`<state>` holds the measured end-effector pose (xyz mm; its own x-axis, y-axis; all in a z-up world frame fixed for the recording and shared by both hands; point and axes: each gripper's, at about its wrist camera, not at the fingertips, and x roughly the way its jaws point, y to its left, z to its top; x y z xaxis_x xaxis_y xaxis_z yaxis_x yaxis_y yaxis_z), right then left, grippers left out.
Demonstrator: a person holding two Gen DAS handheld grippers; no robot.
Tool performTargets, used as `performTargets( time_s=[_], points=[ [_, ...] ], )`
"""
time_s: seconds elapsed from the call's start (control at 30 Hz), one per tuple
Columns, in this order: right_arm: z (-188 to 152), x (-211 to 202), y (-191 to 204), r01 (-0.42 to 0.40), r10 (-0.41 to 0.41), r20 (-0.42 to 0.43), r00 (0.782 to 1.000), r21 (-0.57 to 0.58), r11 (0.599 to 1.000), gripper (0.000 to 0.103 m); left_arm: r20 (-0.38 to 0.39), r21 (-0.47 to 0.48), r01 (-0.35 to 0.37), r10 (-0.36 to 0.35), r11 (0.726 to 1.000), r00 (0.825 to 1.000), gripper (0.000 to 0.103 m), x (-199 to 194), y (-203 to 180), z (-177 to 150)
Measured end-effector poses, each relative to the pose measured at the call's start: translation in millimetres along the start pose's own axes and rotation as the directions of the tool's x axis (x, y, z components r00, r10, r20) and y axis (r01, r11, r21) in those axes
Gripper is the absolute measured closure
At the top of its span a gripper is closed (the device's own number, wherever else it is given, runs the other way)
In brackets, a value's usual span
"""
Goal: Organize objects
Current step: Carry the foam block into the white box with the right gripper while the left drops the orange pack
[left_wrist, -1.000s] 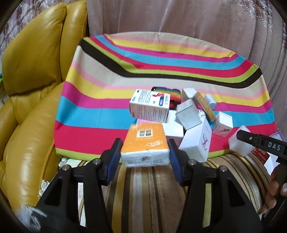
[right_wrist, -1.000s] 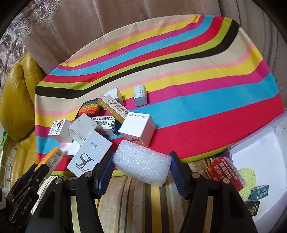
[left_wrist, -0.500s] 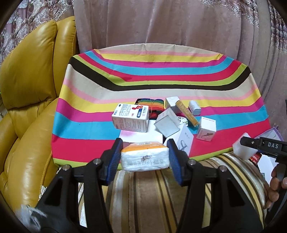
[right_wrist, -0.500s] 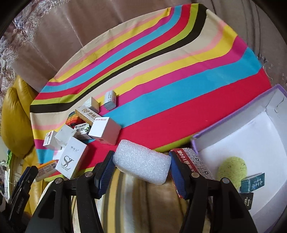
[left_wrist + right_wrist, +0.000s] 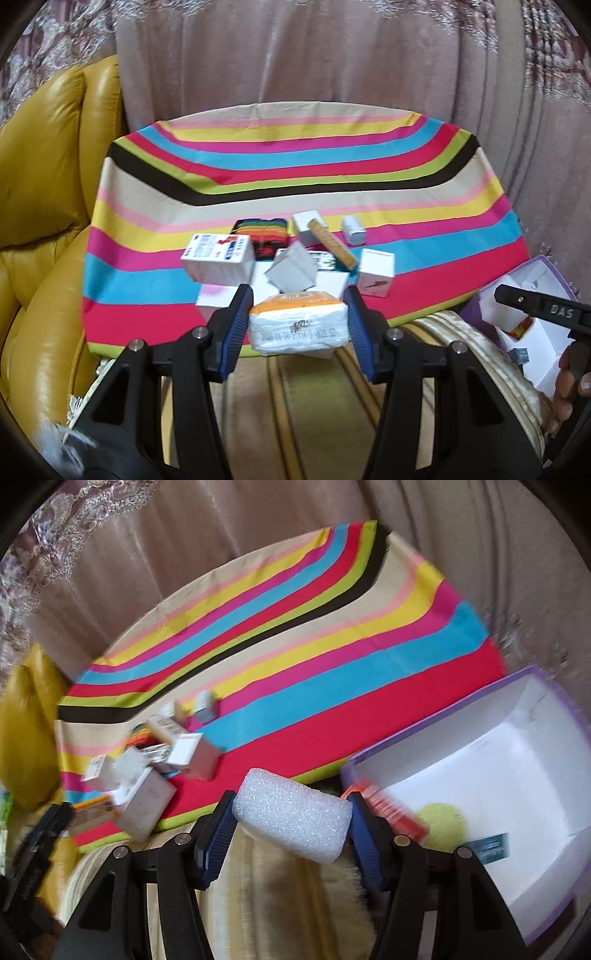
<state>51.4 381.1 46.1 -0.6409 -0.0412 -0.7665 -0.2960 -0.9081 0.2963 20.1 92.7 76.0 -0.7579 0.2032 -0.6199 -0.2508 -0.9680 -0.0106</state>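
The tissue pack (image 5: 298, 320) sits low in the centre of the left wrist frame, pinched between the blue pads of my left gripper (image 5: 297, 326), raised off the striped cloth (image 5: 295, 177) in front of the heap of small boxes (image 5: 291, 258). It is soft plastic wrap, so I judge it could sag or slide out if I swing fast. Moving right, the purple-rimmed storage box (image 5: 480, 738) fills the right side of the right wrist frame, already holding a yellow-green sponge (image 5: 441, 821) and a red box (image 5: 391, 806). My right gripper (image 5: 291, 825) clamps the white foam block (image 5: 291, 819) at centre, tilted; the blur tells me I am moving quickly, and I could clip the box wall or let the light foam bounce out.
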Motion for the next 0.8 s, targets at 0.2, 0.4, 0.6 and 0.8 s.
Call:
performTargets(
  time_s=[0.2,0.4,0.6,0.8],
  points=[
    [-4,18,-42,0.057,-0.048,-0.078,0.996,0.113,0.992,0.043,0.004,0.058,0.074,-0.075,0.996,0.997,0.048,3,-32,6],
    [-6,18,-71,0.124,-0.112,-0.085,0.990,0.154,0.980,0.043,-0.011,0.118,0.204,-0.204,0.972,0.979,0.048,8,-74,16],
    [-11,12,-99,0.168,-0.153,-0.096,0.984,0.184,0.968,0.043,-0.075,0.154,0.345,-0.337,0.926,0.938,0.048,23,-123,18],
    [-19,5,-135,0.263,-0.247,-0.105,0.963,0.179,0.948,0.042,-0.142,0.191,0.450,-0.429,0.873,0.892,0.048,34,-169,17]
  ],
)
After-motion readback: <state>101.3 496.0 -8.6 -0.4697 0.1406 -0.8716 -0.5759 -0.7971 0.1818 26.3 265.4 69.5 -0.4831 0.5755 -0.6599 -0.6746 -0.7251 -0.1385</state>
